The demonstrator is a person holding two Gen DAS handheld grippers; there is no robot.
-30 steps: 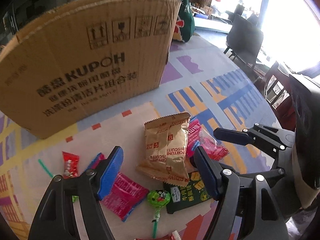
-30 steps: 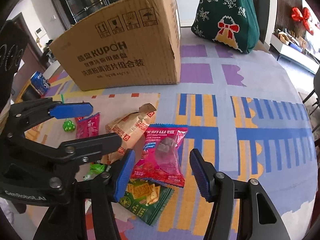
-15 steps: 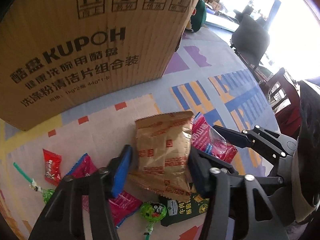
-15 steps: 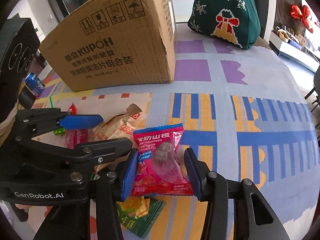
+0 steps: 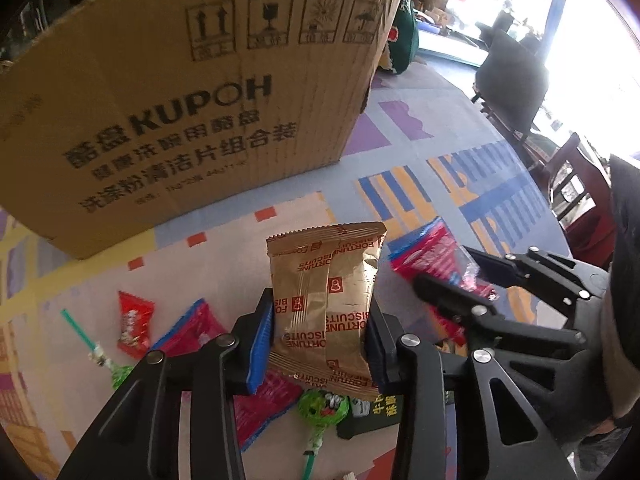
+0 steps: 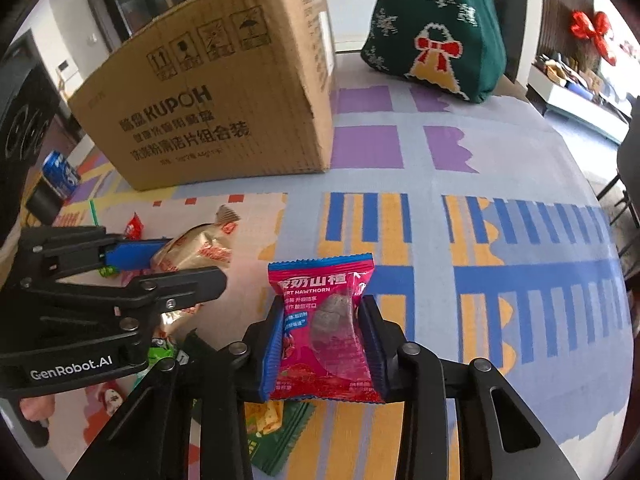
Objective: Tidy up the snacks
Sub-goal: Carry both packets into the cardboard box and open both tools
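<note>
A gold biscuit packet (image 5: 328,280) stands upright between the blue pads of my left gripper (image 5: 320,320), whose jaws are closing and pressing its sides. A pink hawthorn packet (image 6: 320,284) sits between the pads of my right gripper (image 6: 322,320), also closing and squeezing it. From the right wrist view, the left gripper (image 6: 188,262) holds the gold packet (image 6: 200,244) to the left. From the left wrist view, the right gripper (image 5: 448,270) holds the pink packet (image 5: 424,248) to the right. The open cardboard box (image 5: 180,120) stands just behind.
Loose on the patterned tablecloth lie a red candy (image 5: 134,320), a green lollipop (image 5: 320,408), another pink packet (image 5: 256,408) and a dark green cracker packet (image 6: 272,424). A green Christmas bag (image 6: 436,28) stands at the back right, a blue can (image 6: 60,172) far left.
Both grippers dropped onto their packets and closed, the left around the gold biscuit packet, the right around the pink hawthorn packet. Both packets now stand tilted up off the cloth.
</note>
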